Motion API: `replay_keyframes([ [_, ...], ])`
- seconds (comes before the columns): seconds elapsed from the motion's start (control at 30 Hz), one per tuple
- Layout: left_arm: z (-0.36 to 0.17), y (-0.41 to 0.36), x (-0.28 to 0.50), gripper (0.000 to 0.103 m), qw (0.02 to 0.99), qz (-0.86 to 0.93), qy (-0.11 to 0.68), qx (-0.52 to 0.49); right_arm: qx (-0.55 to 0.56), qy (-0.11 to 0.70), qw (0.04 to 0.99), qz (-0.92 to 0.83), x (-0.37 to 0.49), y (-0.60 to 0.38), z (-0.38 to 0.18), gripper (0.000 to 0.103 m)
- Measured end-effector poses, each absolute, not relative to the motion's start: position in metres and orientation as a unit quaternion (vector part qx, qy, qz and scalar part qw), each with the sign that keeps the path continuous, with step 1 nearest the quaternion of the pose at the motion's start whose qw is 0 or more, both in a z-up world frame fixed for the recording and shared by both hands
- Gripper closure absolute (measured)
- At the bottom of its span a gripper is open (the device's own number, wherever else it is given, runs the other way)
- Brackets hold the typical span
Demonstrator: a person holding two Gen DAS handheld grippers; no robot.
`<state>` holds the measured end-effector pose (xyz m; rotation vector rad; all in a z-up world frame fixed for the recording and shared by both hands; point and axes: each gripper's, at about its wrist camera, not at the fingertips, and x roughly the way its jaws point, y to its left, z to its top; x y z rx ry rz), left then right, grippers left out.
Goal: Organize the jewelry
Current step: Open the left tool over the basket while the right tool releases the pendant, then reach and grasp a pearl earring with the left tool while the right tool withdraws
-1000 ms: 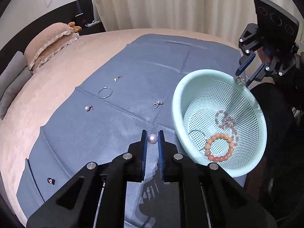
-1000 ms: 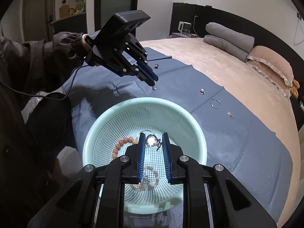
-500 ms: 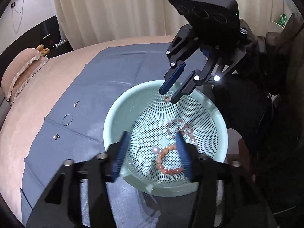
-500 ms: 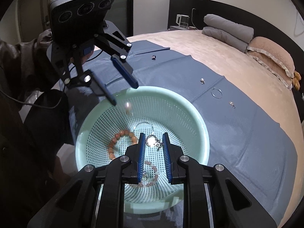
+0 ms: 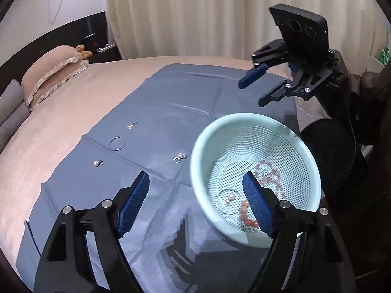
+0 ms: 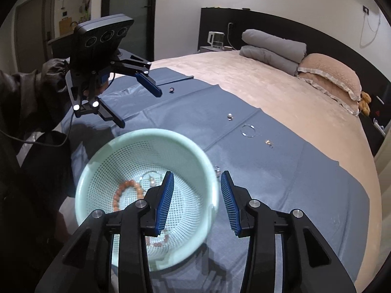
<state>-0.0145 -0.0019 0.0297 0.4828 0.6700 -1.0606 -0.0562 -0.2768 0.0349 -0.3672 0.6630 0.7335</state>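
A mint-green perforated basket [image 5: 198, 161] [image 6: 85, 178] stands on a blue cloth [image 5: 171, 112] [image 6: 281, 171] on the bed. It holds an orange bead bracelet [image 5: 246, 216] [image 6: 127, 190], a pink bead bracelet [image 5: 268, 174], a thin ring and a pearl [image 5: 231, 196]. On the cloth lie a hoop [image 5: 117, 143] [image 6: 248, 130], a pearl earring [image 5: 97, 163] [image 6: 229, 116], a small earring [image 5: 132, 125] [image 6: 268, 142] and a silver piece [image 5: 180, 157]. My left gripper [image 5: 198, 195] is open and empty over the basket's left rim. My right gripper [image 6: 198, 195] is open and empty over its right rim.
A tan pillow [image 5: 48, 70] [image 6: 330, 73] and folded grey blankets [image 6: 273, 46] lie at the head of the bed. One small dark bead [image 6: 171, 89] sits at the cloth's far corner. Curtains [image 5: 183, 12] hang behind the bed.
Both grippers opened. The left dropped its pearl into the basket half a second ago; the right has now let go of its silver piece. Both have drawn back from the basket's middle.
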Motion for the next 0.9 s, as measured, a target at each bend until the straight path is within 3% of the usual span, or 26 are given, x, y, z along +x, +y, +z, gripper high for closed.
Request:
replay_keyframes([
  [0.33, 0.003, 0.023, 0.079, 0.025, 0.819, -0.422, 0.351, 0.167, -0.143, 0.347, 0.859, 0.347, 0.016, -0.306, 0.016, 0.065],
  [0.63, -0.042, 0.004, 0.142, 0.025, 0.795, -0.416, 0.386, 0.214, -0.166, 0.398, 0.806, 0.406, 0.087, -0.290, -0.052, 0.065],
  [0.9, -0.067, -0.019, 0.172, 0.025, 0.783, -0.424, 0.392, 0.230, -0.190, 0.410, 0.748, 0.486, 0.107, -0.254, -0.075, 0.071],
])
